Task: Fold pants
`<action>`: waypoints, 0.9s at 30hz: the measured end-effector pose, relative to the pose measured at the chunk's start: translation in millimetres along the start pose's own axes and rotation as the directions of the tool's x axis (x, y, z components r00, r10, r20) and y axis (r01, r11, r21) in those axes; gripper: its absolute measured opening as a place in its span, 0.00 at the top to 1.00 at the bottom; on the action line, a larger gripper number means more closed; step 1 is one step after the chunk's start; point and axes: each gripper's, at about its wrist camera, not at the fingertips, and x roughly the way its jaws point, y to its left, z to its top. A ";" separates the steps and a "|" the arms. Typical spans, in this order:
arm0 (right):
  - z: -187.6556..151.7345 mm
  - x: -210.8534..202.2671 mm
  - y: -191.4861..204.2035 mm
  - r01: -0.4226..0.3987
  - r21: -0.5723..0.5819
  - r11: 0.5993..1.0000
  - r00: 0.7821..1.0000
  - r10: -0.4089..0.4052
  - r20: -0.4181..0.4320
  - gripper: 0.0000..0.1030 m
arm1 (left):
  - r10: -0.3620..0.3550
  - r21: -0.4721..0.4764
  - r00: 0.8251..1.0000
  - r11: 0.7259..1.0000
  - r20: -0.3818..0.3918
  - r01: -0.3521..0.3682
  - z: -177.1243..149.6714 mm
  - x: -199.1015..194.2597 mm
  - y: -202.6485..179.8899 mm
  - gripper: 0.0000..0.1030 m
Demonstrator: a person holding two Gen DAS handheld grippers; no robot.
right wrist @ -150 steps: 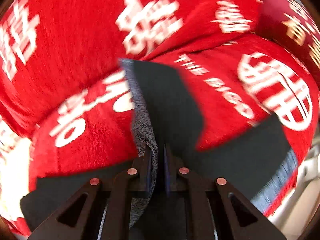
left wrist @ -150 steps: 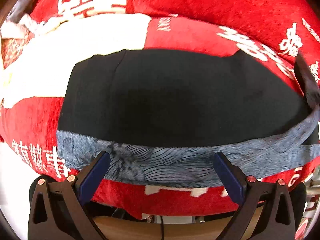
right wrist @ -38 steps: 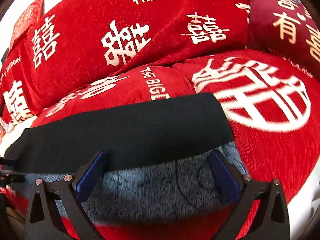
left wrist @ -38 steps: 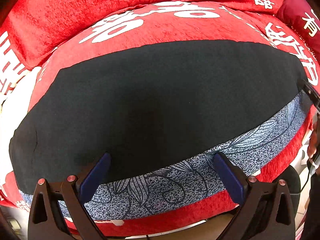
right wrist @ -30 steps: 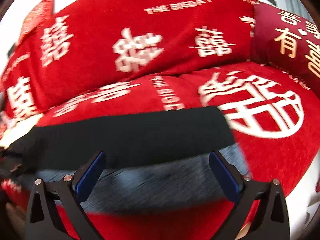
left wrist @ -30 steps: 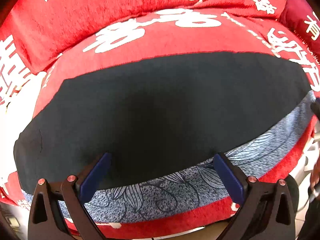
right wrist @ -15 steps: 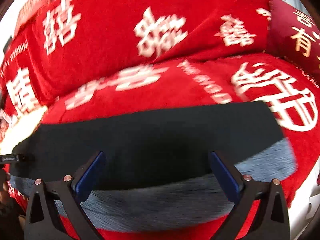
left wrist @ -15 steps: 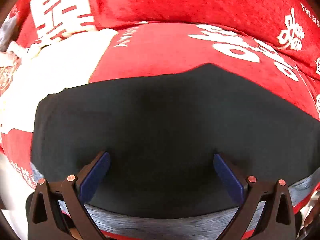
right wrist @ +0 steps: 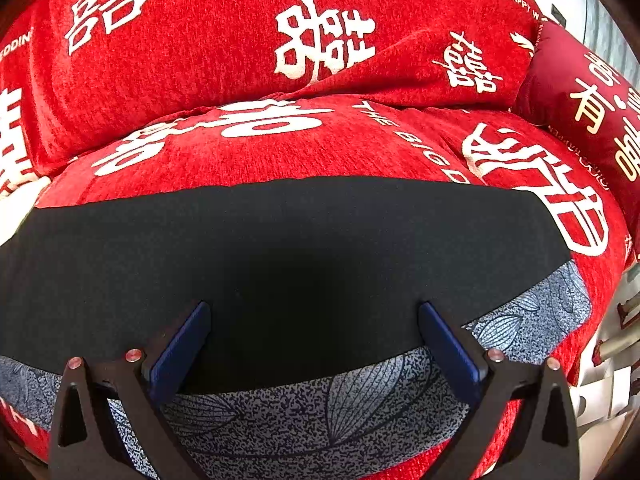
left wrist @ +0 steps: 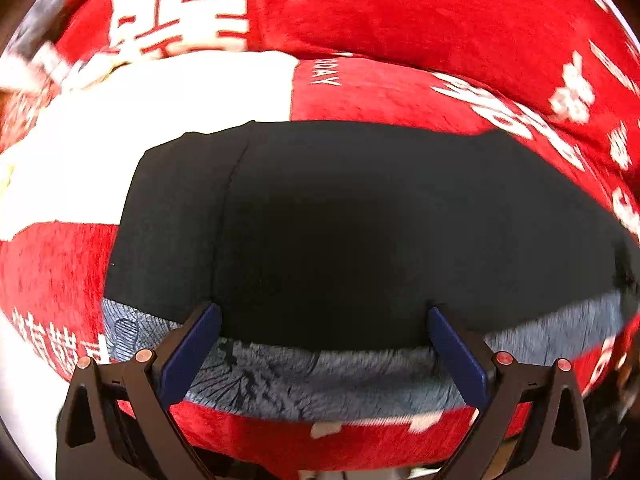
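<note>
The pants (left wrist: 360, 232) lie flat across a red sofa seat: a black layer folded over a grey-blue leaf-print layer (left wrist: 320, 376) that shows as a strip along the near edge. The left wrist view shows their left end with a seam. The right wrist view shows the pants (right wrist: 304, 256) and print strip (right wrist: 320, 412) with the right end. My left gripper (left wrist: 322, 340) is open and empty over the near edge. My right gripper (right wrist: 314, 336) is open and empty over the near edge too.
The red sofa cover (right wrist: 280, 148) with white characters spans seat and backrest. A dark red cushion (right wrist: 592, 96) sits at the right. A white patch of cover (left wrist: 140, 128) lies left of the pants. Floor and metal legs (right wrist: 616, 344) show past the sofa's right edge.
Five seconds ago my right gripper was shut on the pants' edge; it is now open. Both views have swung sideways along the pants over the last second. The pants lie unchanged.
</note>
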 end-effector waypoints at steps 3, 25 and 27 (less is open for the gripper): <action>0.0 0.3 -0.5 0.000 0.000 1.000 1.000 0.000 0.003 0.00 | -0.025 0.031 0.999 0.999 0.022 0.024 -10.8 -6.2 4.6 0.00; 35.4 -13.4 183.7 -0.151 -0.177 0.972 0.987 0.140 -0.072 0.00 | 0.118 -0.146 0.993 0.982 -0.025 -0.120 90.6 34.9 15.7 0.00; 46.4 -1.1 211.5 -0.135 -0.177 0.975 0.989 0.122 -0.081 0.00 | 0.168 -0.125 0.984 0.977 -0.062 -0.174 105.4 54.1 -1.6 0.00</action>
